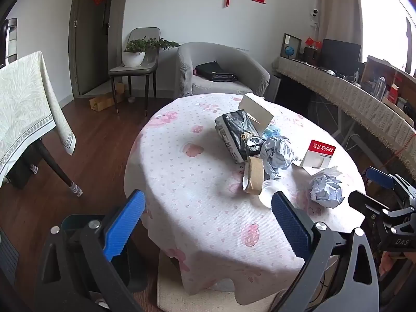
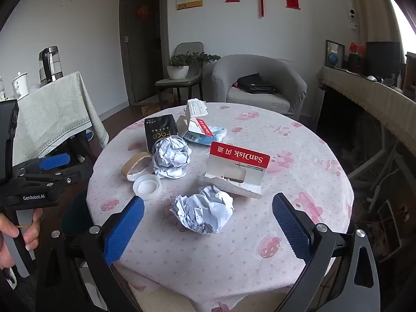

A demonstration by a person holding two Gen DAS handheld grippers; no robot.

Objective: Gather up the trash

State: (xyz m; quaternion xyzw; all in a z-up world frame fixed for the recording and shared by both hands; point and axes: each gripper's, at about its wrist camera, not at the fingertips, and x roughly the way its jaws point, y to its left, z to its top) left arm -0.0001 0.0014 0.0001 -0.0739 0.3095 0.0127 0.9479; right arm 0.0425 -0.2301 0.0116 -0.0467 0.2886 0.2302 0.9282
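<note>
Blue-padded, the right gripper hangs wide open and empty over the near edge of the round table. Directly ahead between its fingers lies a crumpled paper ball, not touched yet. The left gripper is also spread open and holds nothing, hovering low at the table's left side. I judge the collecting is only at its start: the next move asks the right gripper to go down around this ball and close. Beyond it lie a white plastic lid, a SanDisk package, a second paper ball beside a tape roll, then a black pouch and opened boxes.
</note>
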